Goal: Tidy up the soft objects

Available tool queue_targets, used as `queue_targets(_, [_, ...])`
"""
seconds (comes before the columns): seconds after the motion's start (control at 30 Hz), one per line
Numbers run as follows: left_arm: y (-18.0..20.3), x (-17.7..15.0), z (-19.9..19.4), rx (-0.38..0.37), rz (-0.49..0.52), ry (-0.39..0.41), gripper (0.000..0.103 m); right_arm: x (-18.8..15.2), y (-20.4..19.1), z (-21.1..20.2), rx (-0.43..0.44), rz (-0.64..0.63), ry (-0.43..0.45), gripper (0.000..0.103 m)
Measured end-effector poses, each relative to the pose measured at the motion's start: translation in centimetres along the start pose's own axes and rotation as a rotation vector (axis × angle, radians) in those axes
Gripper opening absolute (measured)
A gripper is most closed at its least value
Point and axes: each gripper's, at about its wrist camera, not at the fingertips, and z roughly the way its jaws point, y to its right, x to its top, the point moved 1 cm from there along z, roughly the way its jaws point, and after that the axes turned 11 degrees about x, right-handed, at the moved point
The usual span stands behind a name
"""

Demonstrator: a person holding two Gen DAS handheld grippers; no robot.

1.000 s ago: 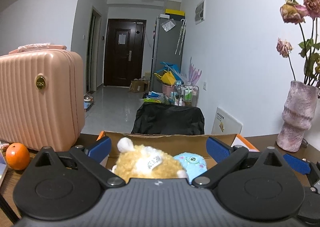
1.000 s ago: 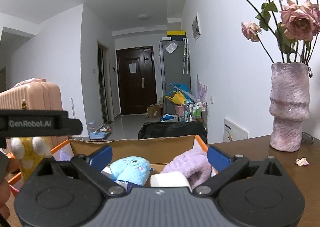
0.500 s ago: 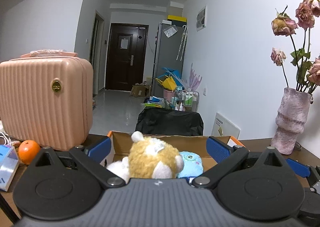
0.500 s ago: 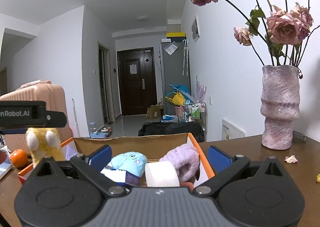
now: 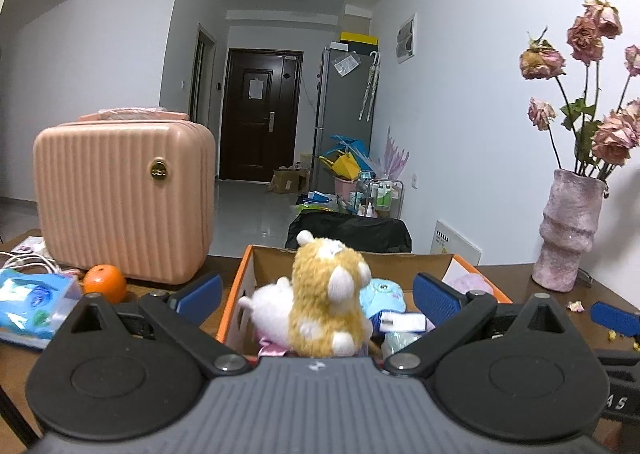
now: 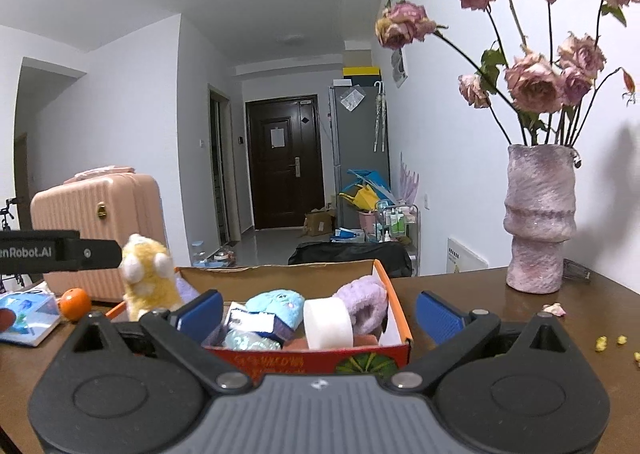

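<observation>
Yellow plush toy (image 5: pixel 326 300) sits in the box (image 5: pixel 234 300), between the left gripper (image 5: pixel 316 296)'s spread, empty fingers. Right gripper (image 6: pixel 318 312) gapes empty too. Best back away straight, so the fingers don't snag it.

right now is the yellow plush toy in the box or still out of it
In the box. The yellow plush toy stands upright inside the cardboard box at its left end, among the other toys. The open left gripper is not touching it.

White walls (image 5: pixel 460 102), glossy pale floor (image 5: pixel 256 210), dark door (image 5: pixel 260 114) down the hallway — grey fridge (image 5: pixel 344 110), brown table (image 6: pixel 480 294).
</observation>
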Motion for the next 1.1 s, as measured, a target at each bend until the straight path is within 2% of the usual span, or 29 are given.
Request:
queue_targets(0.5, [-1.3,-1.8,-11.5,-0.012,0.058,0.05,0.103,0.1,-3.1,-10.4,0.02,-0.016,-0.02,0.103])
queue_targets(0.87, [-2.9,-5.0,-18.7,-0.04,0.087,0.011,0.103,-1.3,-5.5,-17.8,0.021,-0.053,-0.057,0.103])
queue_targets(1.1, [-4.4,-7.0,-22.4,-0.017,0.095,0.01,0.103,-2.4,-7.5,-21.9,0.044,-0.077,-0.064,0.103])
